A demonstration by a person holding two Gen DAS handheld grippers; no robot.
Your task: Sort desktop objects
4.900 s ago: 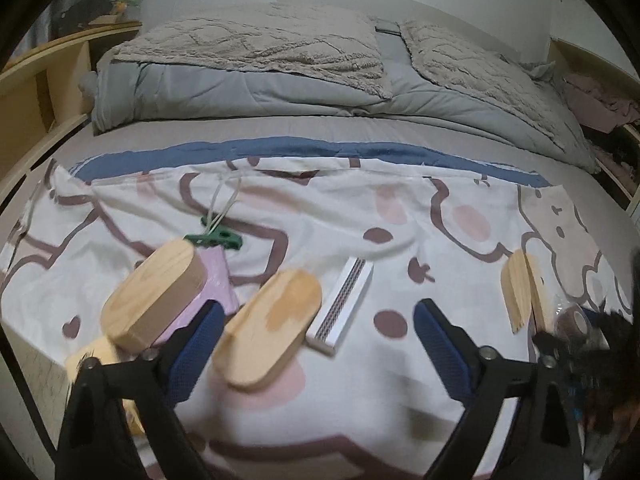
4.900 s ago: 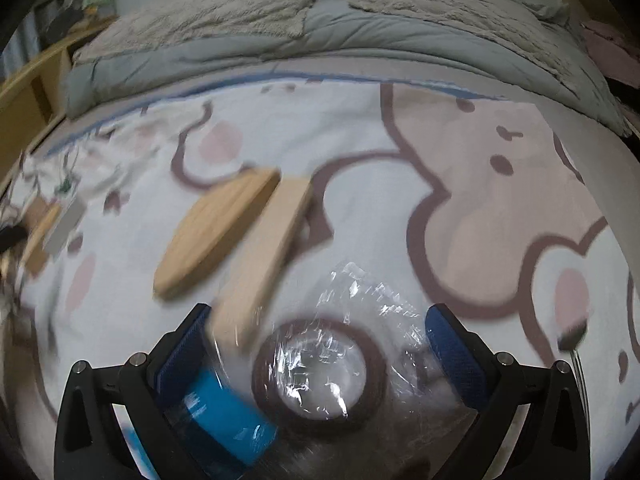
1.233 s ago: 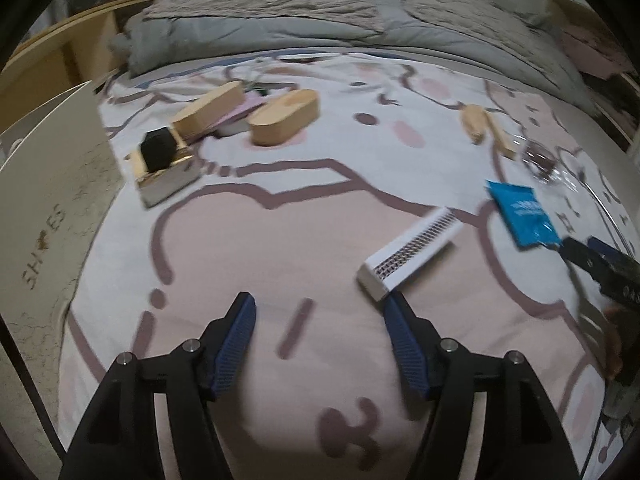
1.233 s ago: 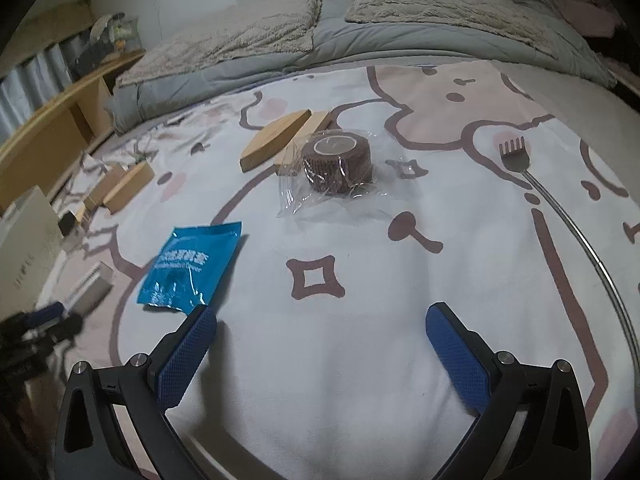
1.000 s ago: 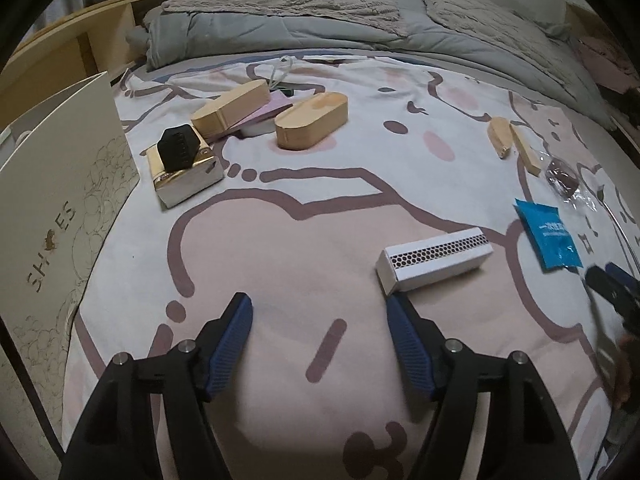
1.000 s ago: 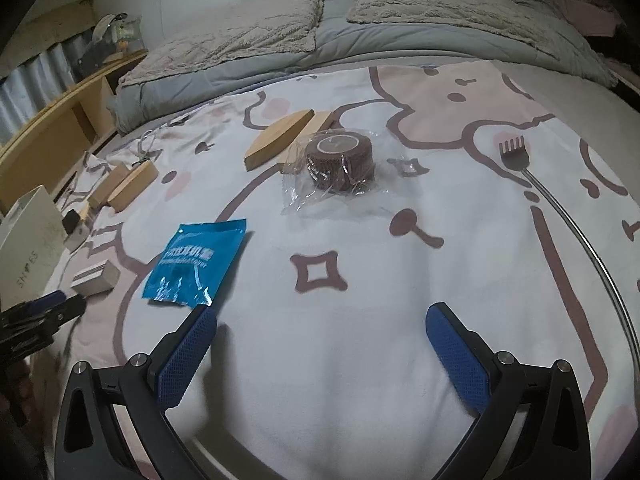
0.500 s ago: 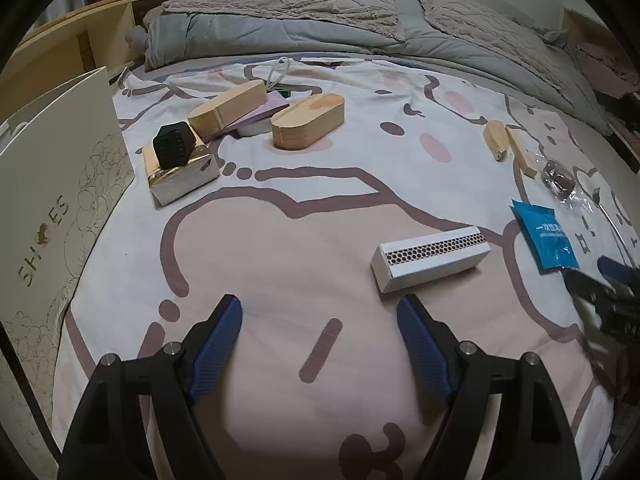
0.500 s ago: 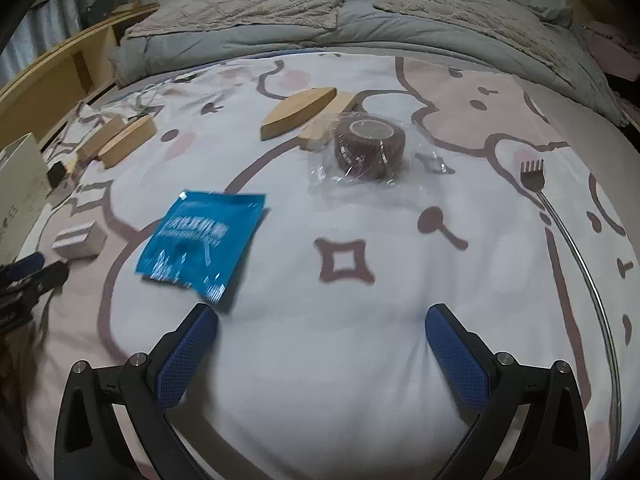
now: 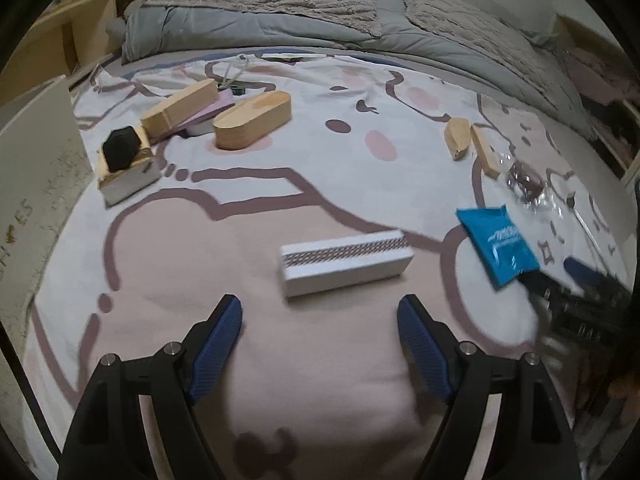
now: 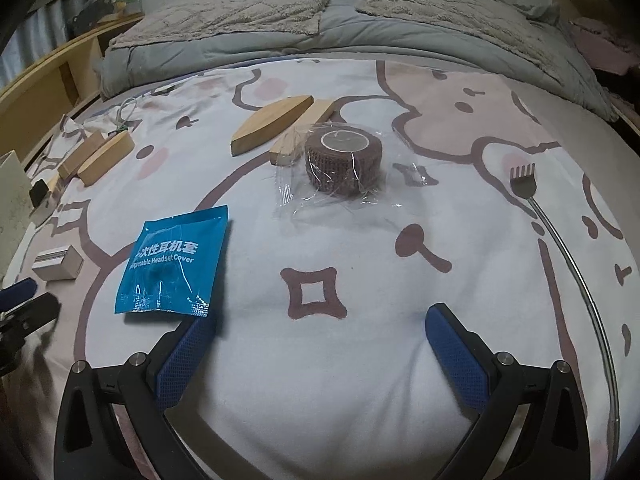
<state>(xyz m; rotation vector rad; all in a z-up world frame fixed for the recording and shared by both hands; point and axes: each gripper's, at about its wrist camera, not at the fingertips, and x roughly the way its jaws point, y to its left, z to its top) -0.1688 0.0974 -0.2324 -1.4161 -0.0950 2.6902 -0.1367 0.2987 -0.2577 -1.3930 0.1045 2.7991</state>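
Note:
My left gripper [image 9: 320,318] is open and empty, just short of a white box with a patterned stripe [image 9: 346,262] lying on the bedspread. My right gripper [image 10: 318,330] is open and empty; its left finger sits beside the lower corner of a blue headset-cover packet [image 10: 174,262], which also shows in the left wrist view [image 9: 498,246]. A brown roll in clear wrap [image 10: 342,160] stands farther ahead, beside two wooden blocks [image 10: 272,124]. The right gripper shows blurred at the right edge of the left wrist view [image 9: 576,280].
Two wooden cases [image 9: 252,120] and a gold box with a black object [image 9: 124,160] lie at the far left. A white shopping bag [image 9: 28,184] stands at the left edge. A metal back scratcher [image 10: 560,232] lies at the right. Pillows and a grey duvet [image 10: 320,28] are behind.
The left gripper moved closer to the white box and centred on it. The right gripper shifted forward and down toward the blue packet. Both stayed open.

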